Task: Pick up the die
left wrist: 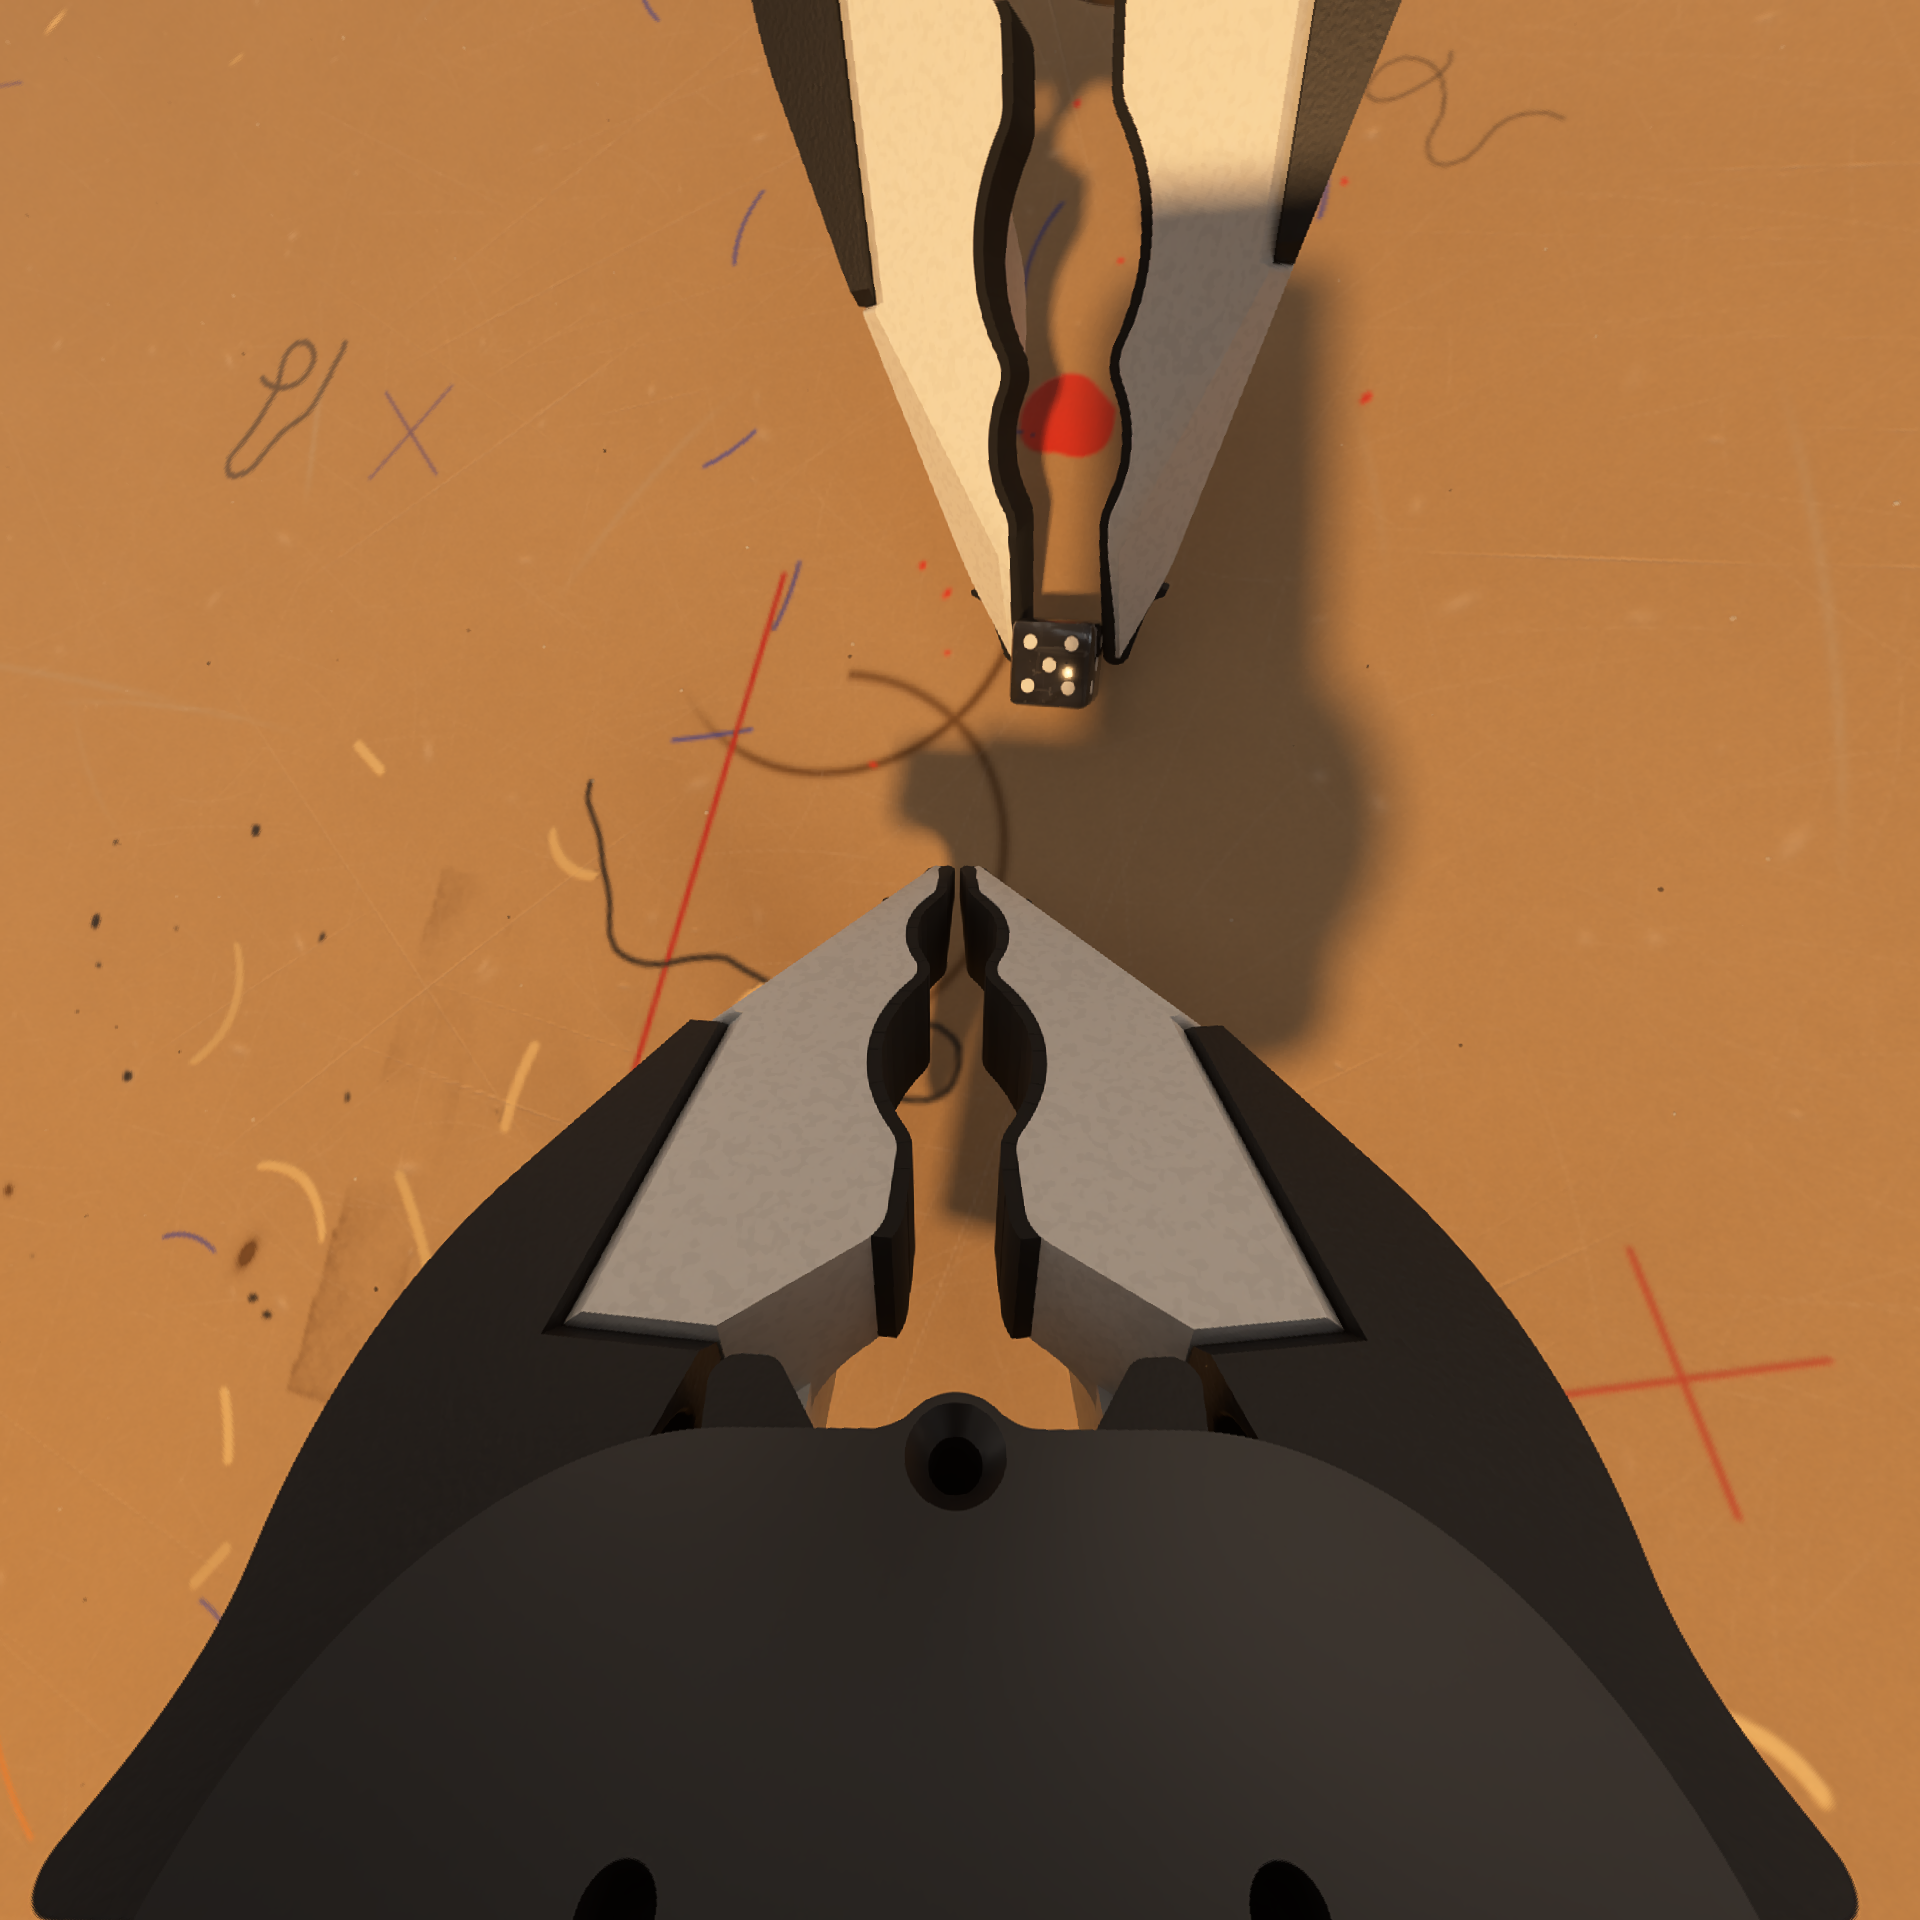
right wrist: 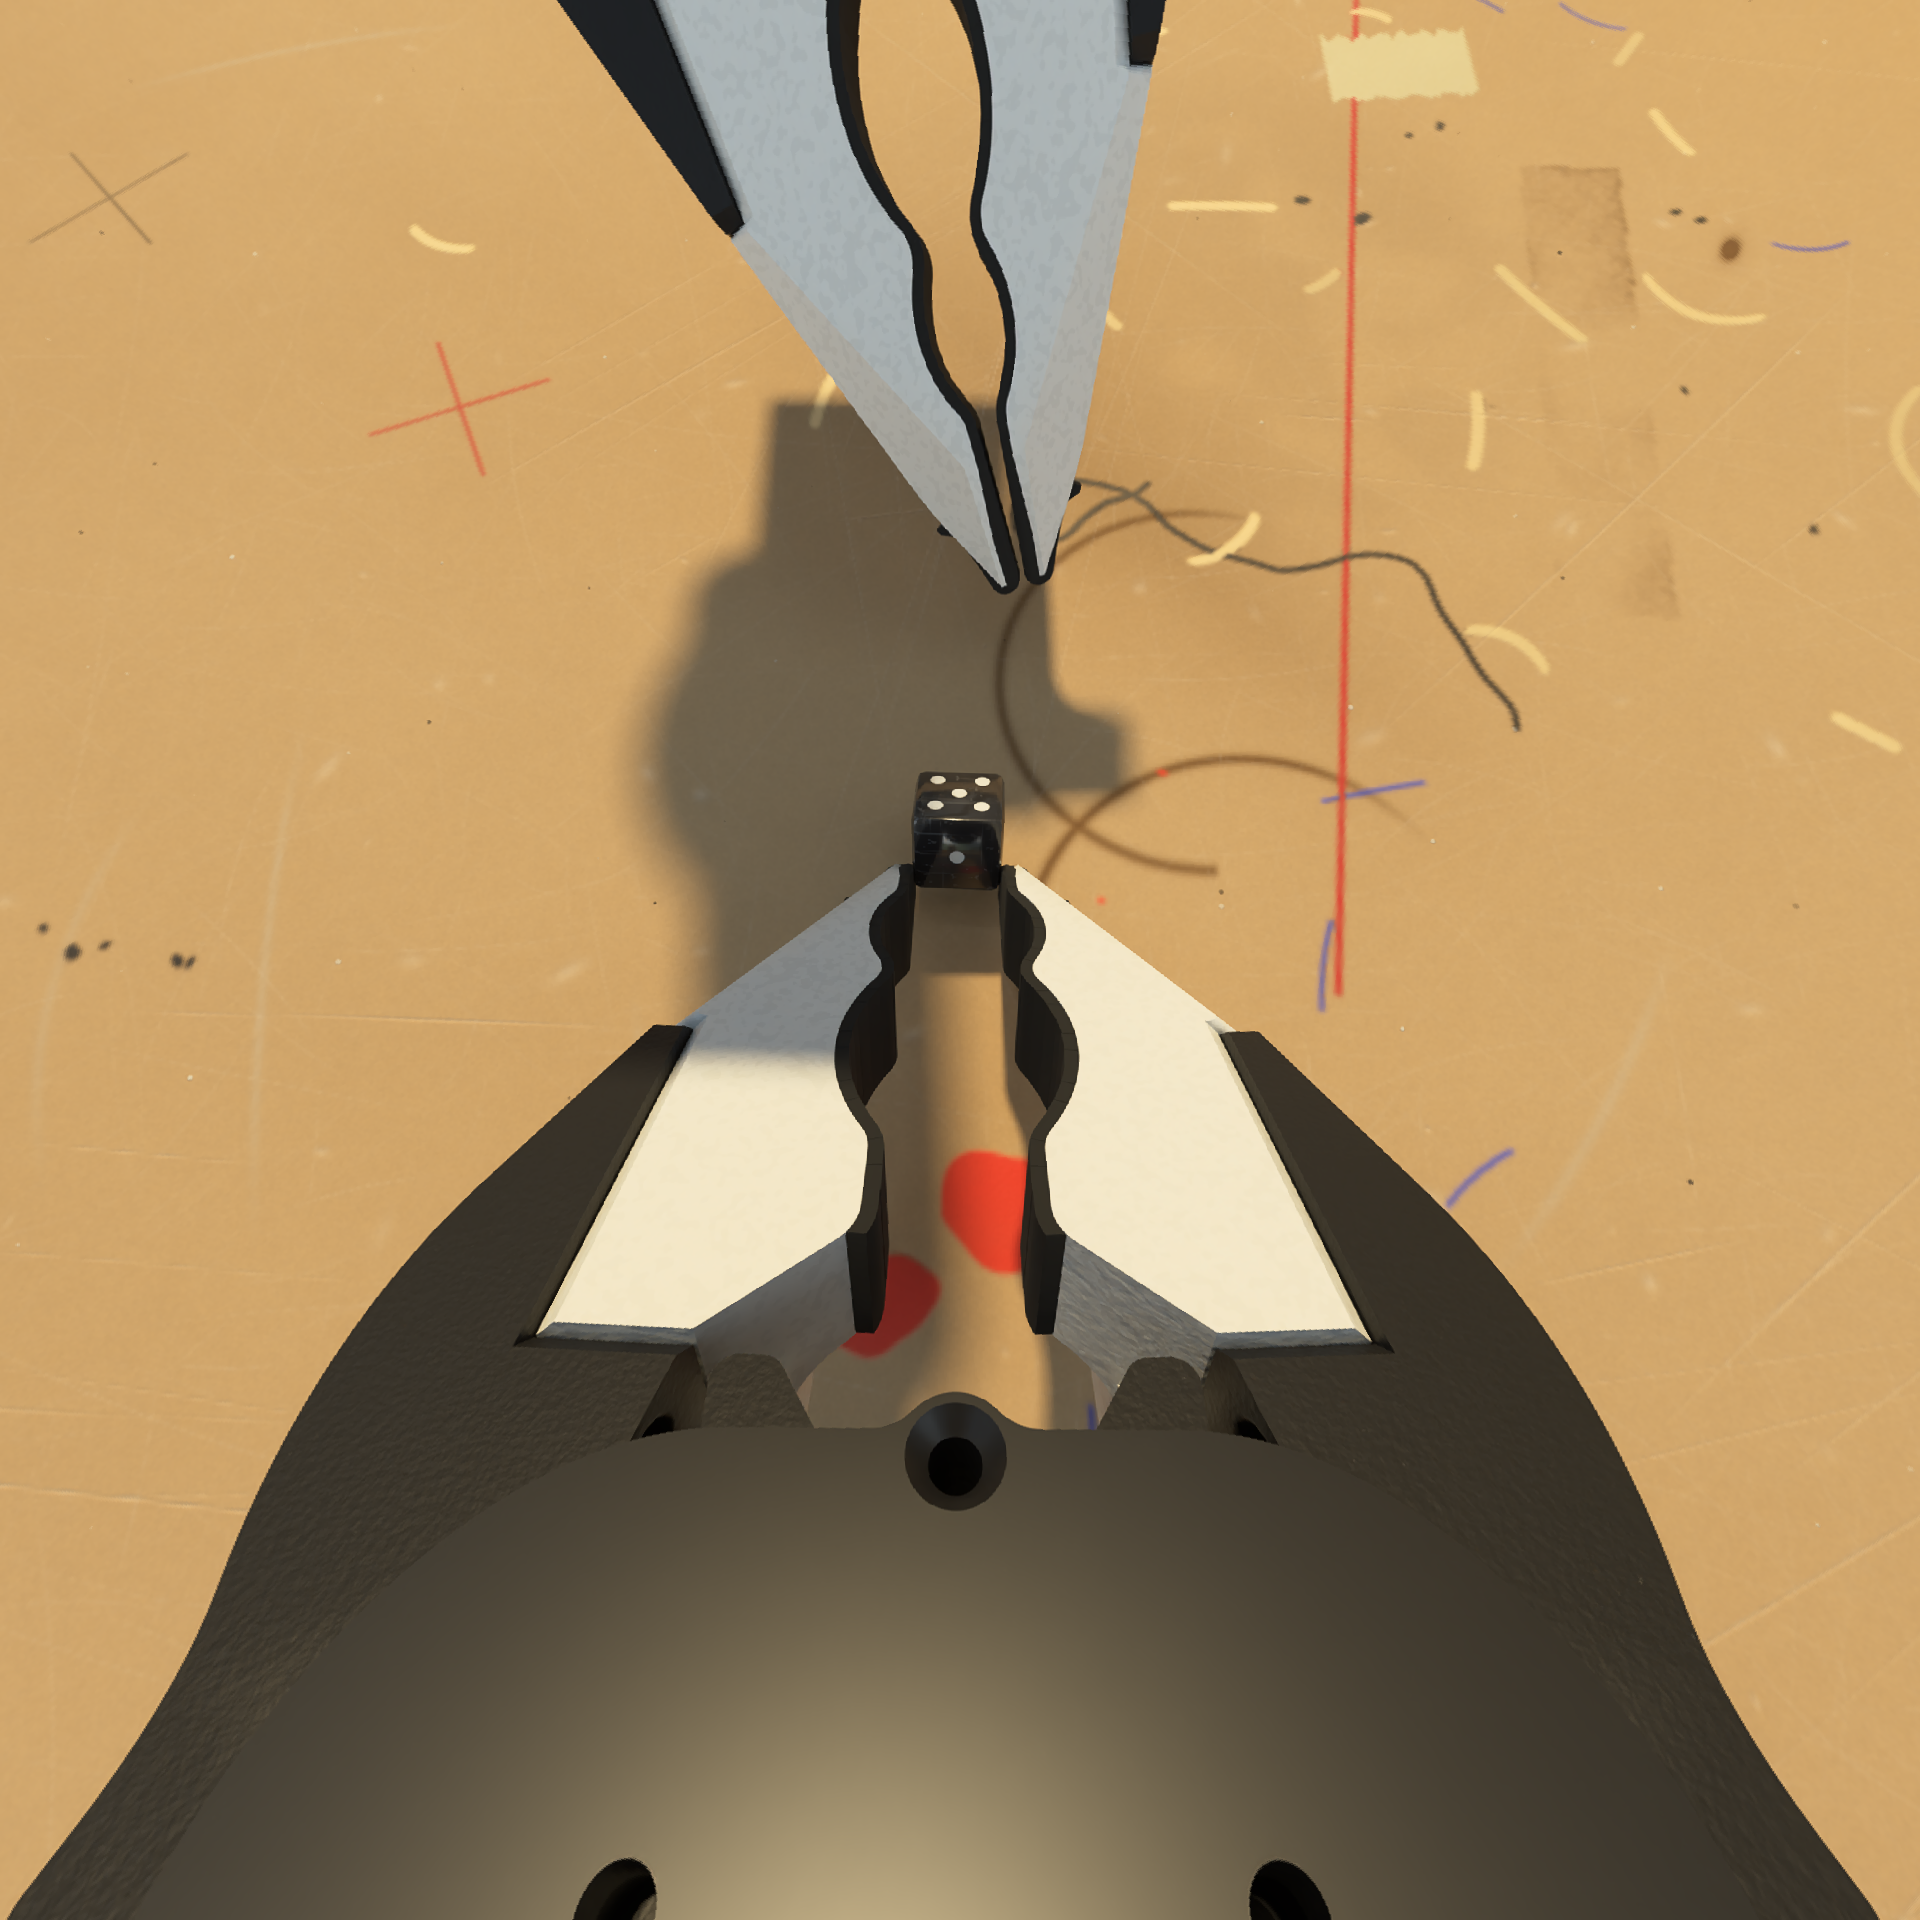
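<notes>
The die [right wrist: 958, 831] is small and black with white pips. My right gripper [right wrist: 956, 881] is shut on it, and the die is pinched at the very tips of its pale fingers [right wrist: 790, 997]. In the left wrist view the right gripper [left wrist: 1060, 632] comes in from the top, with the die [left wrist: 1052, 670] sticking out of its tips. The die's shadow falls apart from it, so it appears to be held a little above the tabletop. My left gripper [left wrist: 956, 875] is shut and empty, a short way in front of the die and facing it. It also shows at the top of the right wrist view [right wrist: 1018, 577].
The orange-brown tabletop [left wrist: 364, 675] is scuffed and marked with scribbles, crosses and a long red line [right wrist: 1348, 520]. A red paint spot [left wrist: 1067, 416] lies under the right gripper. A pale piece of tape [right wrist: 1397, 64] lies at the far right.
</notes>
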Controlling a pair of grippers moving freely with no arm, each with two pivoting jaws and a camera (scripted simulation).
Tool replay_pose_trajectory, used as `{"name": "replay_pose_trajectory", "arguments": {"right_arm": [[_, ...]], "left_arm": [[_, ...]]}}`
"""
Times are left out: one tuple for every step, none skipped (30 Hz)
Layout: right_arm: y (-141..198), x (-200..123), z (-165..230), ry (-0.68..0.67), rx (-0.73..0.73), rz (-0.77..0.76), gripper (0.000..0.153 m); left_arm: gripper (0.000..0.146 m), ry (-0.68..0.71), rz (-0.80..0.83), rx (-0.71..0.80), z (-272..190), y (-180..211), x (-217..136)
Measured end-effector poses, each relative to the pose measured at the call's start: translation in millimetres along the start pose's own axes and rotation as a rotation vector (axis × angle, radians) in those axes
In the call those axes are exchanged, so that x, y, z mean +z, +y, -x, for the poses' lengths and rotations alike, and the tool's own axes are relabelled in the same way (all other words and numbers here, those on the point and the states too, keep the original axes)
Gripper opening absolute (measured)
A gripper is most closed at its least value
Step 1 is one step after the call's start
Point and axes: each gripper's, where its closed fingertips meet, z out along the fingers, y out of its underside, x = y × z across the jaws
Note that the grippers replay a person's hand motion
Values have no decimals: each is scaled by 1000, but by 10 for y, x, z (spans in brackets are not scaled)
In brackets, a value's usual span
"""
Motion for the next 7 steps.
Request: {"name": "replay_pose_trajectory", "arguments": {"right_arm": [[6, -7, -1, 2, 0, 0, 16], [14, -14, -1, 3, 1, 0, 16], [25, -22, -2, 4, 3, 1, 16], [39, -29, -2, 4, 4, 4, 16], [49, -38, 0, 4, 3, 3, 16], [59, -48, 3, 3, 3, 2, 16], [67, -57, 5, 1, 3, 1, 16]], "left_arm": [[1, 0, 0, 0, 0, 0, 2], [1, 1, 1, 0, 0, 2, 4], [1, 0, 2, 0, 0, 4, 5], [1, 1, 2, 0, -1, 6, 7], [1, 1, 3, 0, -2, 8, 8], [1, 1, 4, 0, -3, 10, 9], [1, 1, 4, 0, -3, 13, 10]]}}
